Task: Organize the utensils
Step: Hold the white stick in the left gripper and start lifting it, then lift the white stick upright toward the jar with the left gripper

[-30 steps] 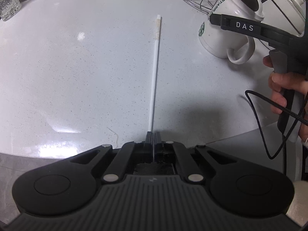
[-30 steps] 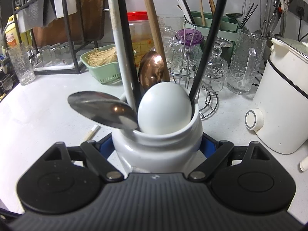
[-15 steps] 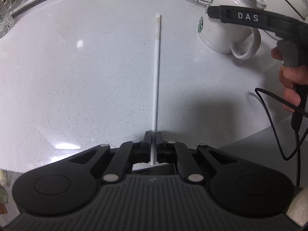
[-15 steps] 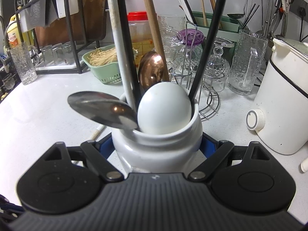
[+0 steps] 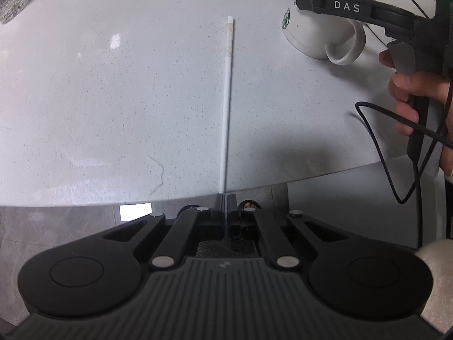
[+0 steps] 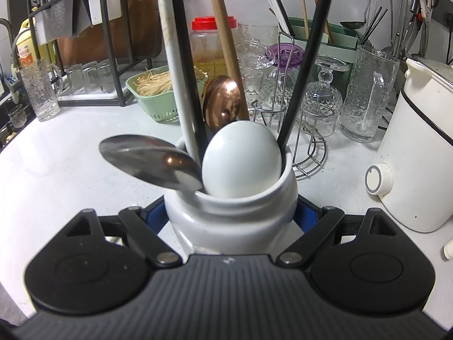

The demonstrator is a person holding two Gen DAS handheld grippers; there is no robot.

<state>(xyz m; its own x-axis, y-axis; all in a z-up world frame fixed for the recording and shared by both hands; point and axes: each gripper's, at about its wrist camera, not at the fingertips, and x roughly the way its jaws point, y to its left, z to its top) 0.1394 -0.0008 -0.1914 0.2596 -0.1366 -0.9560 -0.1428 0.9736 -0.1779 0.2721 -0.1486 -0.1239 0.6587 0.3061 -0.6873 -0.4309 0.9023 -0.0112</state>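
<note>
Countertop [image 5: 113, 99] | left tongs [image 5: 225, 202] pinch chopstick [image 5: 228, 99] | right tongs [image 6: 230, 212] clamp mug [image 6: 226, 223], pads hidden

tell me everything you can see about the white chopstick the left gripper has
The white chopstick is a long, thin, straight stick, smooth and plastic-looking, with yellowish stains near its far end. The left gripper is shut on its near end, and it runs straight out along the fingers over the speckled white countertop. Whether its far end touches the counter is unclear. Its tip points toward the white mug, apart from it.
</note>
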